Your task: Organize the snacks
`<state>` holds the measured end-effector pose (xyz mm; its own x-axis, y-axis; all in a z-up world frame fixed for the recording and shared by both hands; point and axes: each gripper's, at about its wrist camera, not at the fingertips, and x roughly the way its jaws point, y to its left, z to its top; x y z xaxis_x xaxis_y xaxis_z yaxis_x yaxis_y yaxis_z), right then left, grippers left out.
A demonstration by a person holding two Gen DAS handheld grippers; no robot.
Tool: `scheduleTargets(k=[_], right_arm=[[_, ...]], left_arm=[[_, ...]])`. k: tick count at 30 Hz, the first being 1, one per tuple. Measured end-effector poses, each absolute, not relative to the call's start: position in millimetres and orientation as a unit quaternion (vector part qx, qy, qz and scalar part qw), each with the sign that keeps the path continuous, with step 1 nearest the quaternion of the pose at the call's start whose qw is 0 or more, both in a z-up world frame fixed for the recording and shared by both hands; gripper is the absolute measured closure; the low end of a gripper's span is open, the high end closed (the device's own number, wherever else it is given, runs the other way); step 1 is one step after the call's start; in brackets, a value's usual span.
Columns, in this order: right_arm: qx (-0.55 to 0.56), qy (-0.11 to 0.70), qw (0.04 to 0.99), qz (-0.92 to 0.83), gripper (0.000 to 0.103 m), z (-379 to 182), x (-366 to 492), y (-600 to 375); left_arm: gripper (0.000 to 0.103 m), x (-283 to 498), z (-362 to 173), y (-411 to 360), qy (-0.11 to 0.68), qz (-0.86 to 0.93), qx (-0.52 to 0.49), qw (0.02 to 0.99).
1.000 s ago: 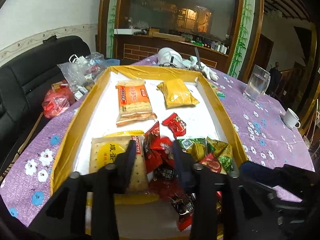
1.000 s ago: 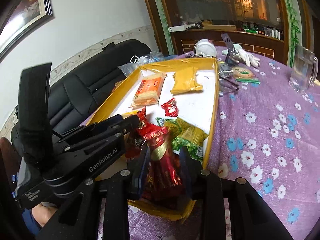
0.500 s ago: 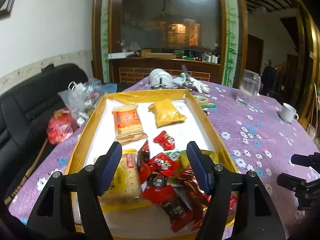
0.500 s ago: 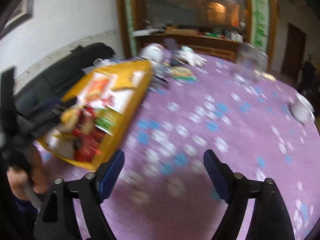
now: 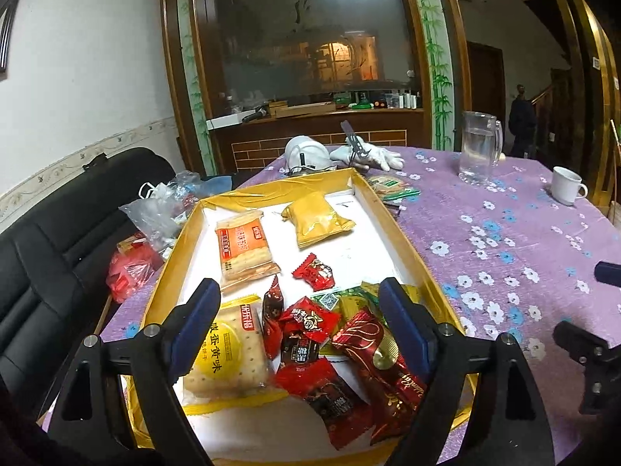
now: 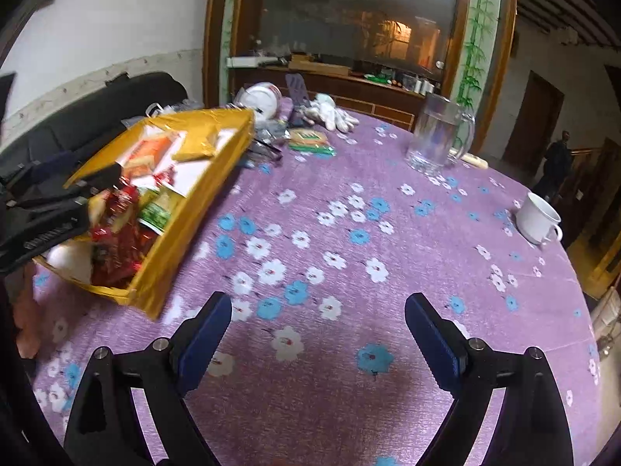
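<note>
While grippers gape — snacks (image 5: pixel 310 334) boxed.

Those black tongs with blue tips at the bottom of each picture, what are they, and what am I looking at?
They are hand-held grippers, one in each of a person's hands, each carrying a wide-angle camera. One picture looks along the left gripper, poised over a yellow-rimmed tray of snacks: cracker packs, a yellow packet and red sweets. The other looks along the right gripper, over bare purple flowered tablecloth, with a glass jug and white cup beyond. Both have just been opening; neither holds anything.
</note>
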<state>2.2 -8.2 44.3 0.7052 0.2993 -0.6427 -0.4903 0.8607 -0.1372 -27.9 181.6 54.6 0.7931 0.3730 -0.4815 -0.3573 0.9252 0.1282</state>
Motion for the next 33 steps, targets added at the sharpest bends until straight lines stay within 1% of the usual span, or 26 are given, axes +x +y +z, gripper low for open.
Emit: scheduleTargets(k=[5,8,11,20,33], right_arm=[[-0.153,0.296,0.915,0.228,0.011,46.3,-5.2,-7.0],[-0.178,0.263,0.917,0.241,0.011,48.1,-19.6,-0.2],[-0.198,0.234,0.921,0.242,0.011,48.7,-32.4,6.6],[-0.166,0.247,0.918,0.261,0.011,53.7,-30.0,1.7],[-0.187,0.234,0.913,0.276,0.011,50.9,-41.8,9.0]], left_arm=[[0.019,-27.4,55.2,179.0,0.257,0.229,0.032,0.938],[0.019,-27.6,54.6,179.3,0.259,0.245,0.038,0.933],[0.019,-24.3,52.3,183.5,0.28,0.252,0.035,0.926],[0.019,-24.7,51.1,191.1,0.291,0.272,0.021,0.917],[0.019,-24.3,50.4,193.0,0.296,0.281,0.023,0.913]])
